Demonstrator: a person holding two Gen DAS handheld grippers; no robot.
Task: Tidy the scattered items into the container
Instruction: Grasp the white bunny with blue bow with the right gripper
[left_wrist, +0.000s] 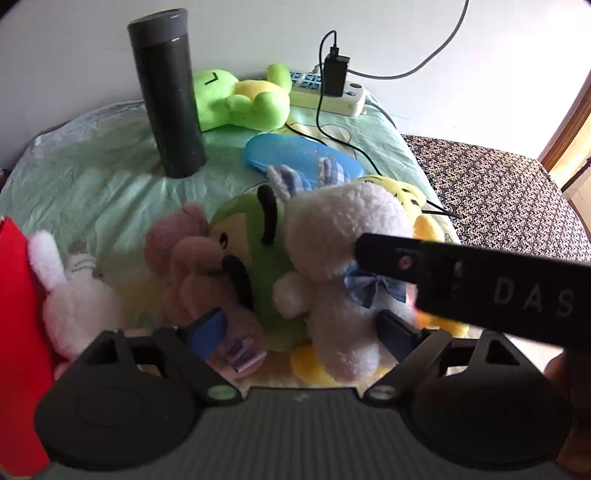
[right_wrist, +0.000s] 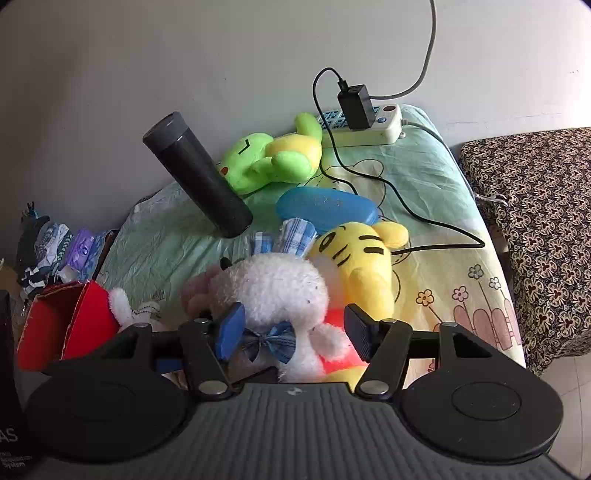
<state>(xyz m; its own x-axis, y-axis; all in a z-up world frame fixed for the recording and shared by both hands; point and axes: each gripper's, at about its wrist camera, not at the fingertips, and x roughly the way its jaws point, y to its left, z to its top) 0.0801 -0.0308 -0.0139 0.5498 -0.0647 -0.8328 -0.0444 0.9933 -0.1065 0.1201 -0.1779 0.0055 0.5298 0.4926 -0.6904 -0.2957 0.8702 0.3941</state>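
Both grippers hovered wide open, nothing gripped: the right gripper (right_wrist: 291, 332) straddled the fluffy white plush bunny (right_wrist: 273, 288) (blue bow showing), piled with other toys on the bed. The left gripper (left_wrist: 301, 332) hung over that heap, the red cardboard box (right_wrist: 55, 325) just beside it.

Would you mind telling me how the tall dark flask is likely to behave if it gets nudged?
The flask stands upright, tall on a narrow base, on a soft wrinkled sheet, so it probably tips easily. Being cylindrical, it would likely roll afterwards. Its smooth wall may be slippery.
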